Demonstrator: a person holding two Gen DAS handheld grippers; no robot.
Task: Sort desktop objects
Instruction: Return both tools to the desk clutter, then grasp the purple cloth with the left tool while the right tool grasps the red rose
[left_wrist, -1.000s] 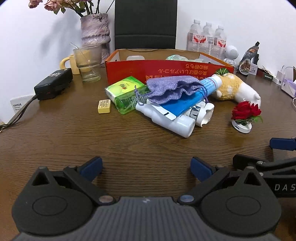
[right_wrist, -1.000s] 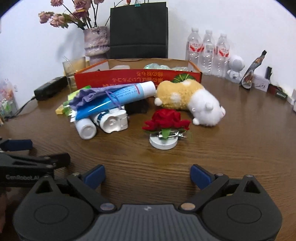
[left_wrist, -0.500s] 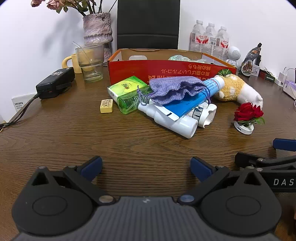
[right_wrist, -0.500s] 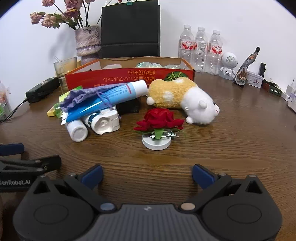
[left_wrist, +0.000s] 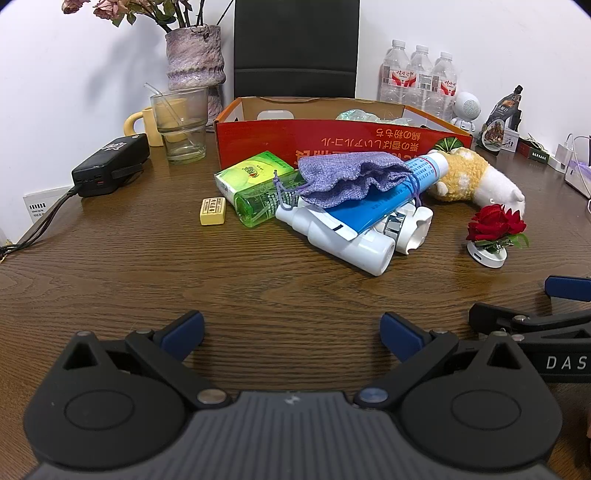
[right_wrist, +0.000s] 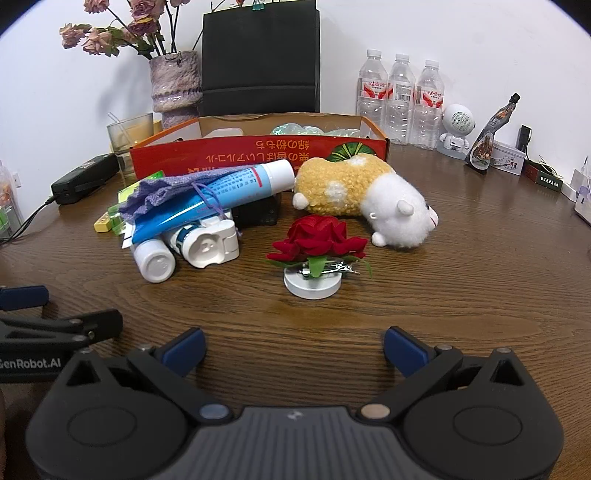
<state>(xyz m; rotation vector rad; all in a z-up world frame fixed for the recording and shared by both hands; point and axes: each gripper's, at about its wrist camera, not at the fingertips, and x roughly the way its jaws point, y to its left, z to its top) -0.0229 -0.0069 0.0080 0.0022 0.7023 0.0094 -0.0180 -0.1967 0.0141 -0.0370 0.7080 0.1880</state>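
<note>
A pile lies before a red cardboard box (left_wrist: 343, 142) (right_wrist: 229, 155): a purple cloth pouch (left_wrist: 351, 177) (right_wrist: 162, 192), a blue tube (left_wrist: 384, 199) (right_wrist: 225, 195), white bottles (left_wrist: 343, 240) (right_wrist: 155, 260), a green bottle (left_wrist: 262, 201), a green carton (left_wrist: 251, 173) and a small yellow block (left_wrist: 213, 210). A plush hamster (left_wrist: 476, 181) (right_wrist: 365, 195) and a red rose on a white base (left_wrist: 493, 232) (right_wrist: 317, 254) lie to the right. My left gripper (left_wrist: 291, 332) and right gripper (right_wrist: 293, 347) are open, empty, near the front edge.
A glass (left_wrist: 181, 123), yellow mug (left_wrist: 142, 123), vase of flowers (left_wrist: 194, 62) and black charger with cable (left_wrist: 110, 166) stand back left. Water bottles (left_wrist: 419, 79), a white robot figure (left_wrist: 467, 110) and small items stand back right. A black bag (right_wrist: 260, 55) stands behind the box.
Both grippers have drawn back and up a little from the pile. Nothing on the table has moved and both stay open.
</note>
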